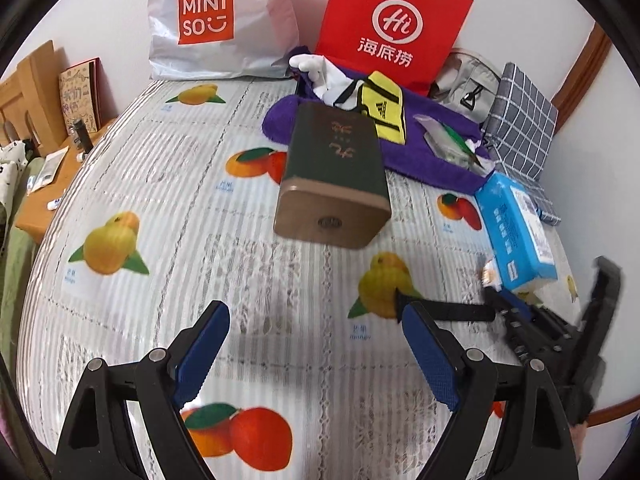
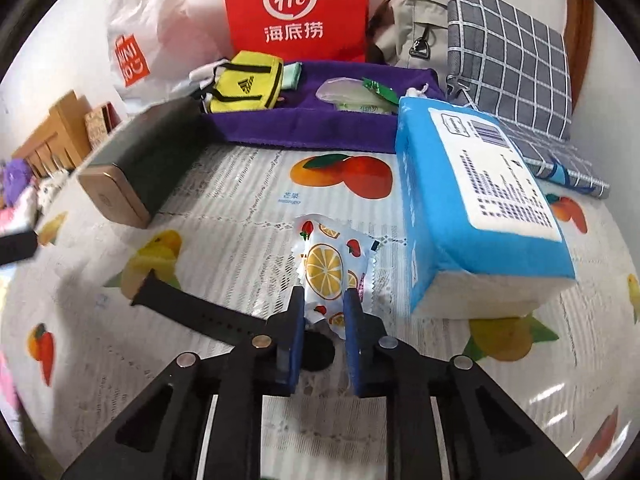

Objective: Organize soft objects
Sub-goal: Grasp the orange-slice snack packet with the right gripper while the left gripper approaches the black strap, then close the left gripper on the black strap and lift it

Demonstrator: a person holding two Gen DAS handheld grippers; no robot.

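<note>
Two bags [image 1: 390,26]: "Hi"; "MINISO" [image 1: 208,20].

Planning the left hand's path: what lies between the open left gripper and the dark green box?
Only bare fruit-print tablecloth. In the left wrist view nothing sits between the left gripper and the green box.

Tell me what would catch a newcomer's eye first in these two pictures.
Probably the red bag standing against the back wall, behind a purple tray holding a yellow pouch. Up close, the right gripper is shut on a fruit-print sachet, beside a blue tissue pack on the fruit-patterned mat.
</note>
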